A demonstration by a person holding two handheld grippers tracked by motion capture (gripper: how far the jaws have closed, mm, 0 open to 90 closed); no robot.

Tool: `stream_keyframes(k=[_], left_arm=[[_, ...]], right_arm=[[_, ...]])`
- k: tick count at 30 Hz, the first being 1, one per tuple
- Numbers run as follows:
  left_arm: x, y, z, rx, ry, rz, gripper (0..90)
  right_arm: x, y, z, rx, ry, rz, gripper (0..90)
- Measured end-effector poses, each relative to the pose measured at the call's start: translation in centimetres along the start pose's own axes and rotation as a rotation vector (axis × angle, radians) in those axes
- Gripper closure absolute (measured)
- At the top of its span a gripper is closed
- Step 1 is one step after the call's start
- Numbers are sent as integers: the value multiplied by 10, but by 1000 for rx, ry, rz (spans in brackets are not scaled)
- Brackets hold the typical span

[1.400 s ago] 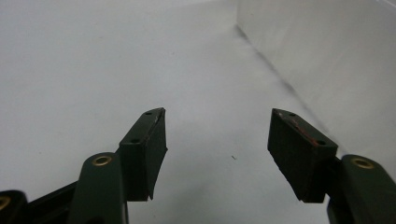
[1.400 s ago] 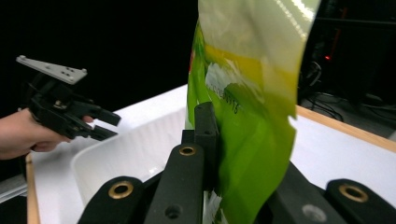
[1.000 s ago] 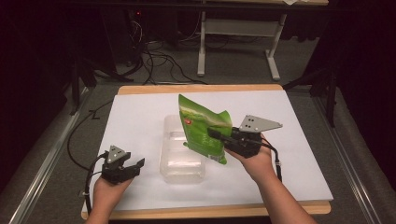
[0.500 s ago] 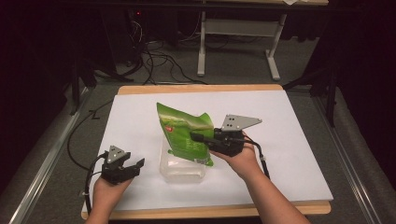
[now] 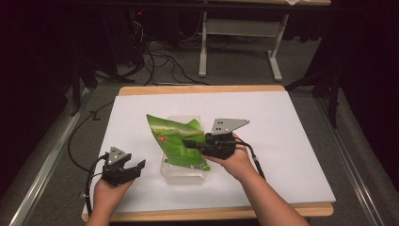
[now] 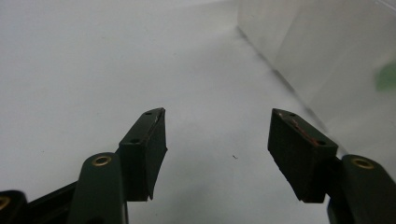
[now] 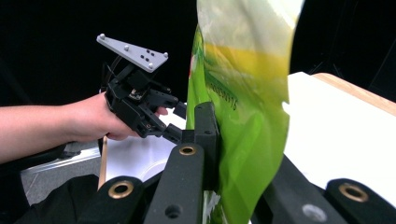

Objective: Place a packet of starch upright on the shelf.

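A green snack bag (image 5: 175, 140) hangs tilted over a clear plastic container (image 5: 184, 170) on the white table top (image 5: 291, 141). My right gripper (image 5: 189, 143) is shut on the bag's right side, and in the right gripper view the green bag (image 7: 243, 116) is pinched between the two black jaws. My left gripper (image 5: 135, 167) rests on the table to the left of the container, open, with nothing between its fingers (image 6: 144, 149). In the left gripper view the container's clear wall (image 6: 327, 60) stands just to the right.
The table has a wooden rim (image 5: 197, 89) at the far edge. Cables (image 5: 160, 66) and a desk frame (image 5: 240, 42) lie on the floor beyond. A cable (image 5: 77, 141) trails off the table's left side. The left hand and its gripper (image 7: 140, 107) appear in the right gripper view.
My right gripper has carried the green bag leftward and down, from the container's right side to over it. The left gripper has stayed put.
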State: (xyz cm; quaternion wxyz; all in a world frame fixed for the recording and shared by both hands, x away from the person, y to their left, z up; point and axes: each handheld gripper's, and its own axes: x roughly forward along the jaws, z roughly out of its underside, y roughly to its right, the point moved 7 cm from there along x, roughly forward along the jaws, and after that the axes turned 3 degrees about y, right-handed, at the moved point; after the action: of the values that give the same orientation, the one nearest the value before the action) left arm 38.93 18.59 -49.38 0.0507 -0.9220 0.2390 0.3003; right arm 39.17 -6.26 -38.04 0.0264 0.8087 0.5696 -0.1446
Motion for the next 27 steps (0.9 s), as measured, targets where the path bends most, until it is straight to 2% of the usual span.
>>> stream_keyframes(k=[10, 17, 22, 27], left_arm=[[0, 0, 0, 0, -1, 0, 377], [0, 0, 0, -2, 4, 1, 377], [0, 0, 0, -1, 3, 0, 377], [0, 0, 0, -1, 2, 1, 377]], right_arm=[[9, 3, 4, 10, -16, -20, 869], [18, 4, 16, 17, -59, -16, 869], [20, 6, 19, 50, -38, -17, 863], [23, 6, 19, 52, -26, 6, 834]])
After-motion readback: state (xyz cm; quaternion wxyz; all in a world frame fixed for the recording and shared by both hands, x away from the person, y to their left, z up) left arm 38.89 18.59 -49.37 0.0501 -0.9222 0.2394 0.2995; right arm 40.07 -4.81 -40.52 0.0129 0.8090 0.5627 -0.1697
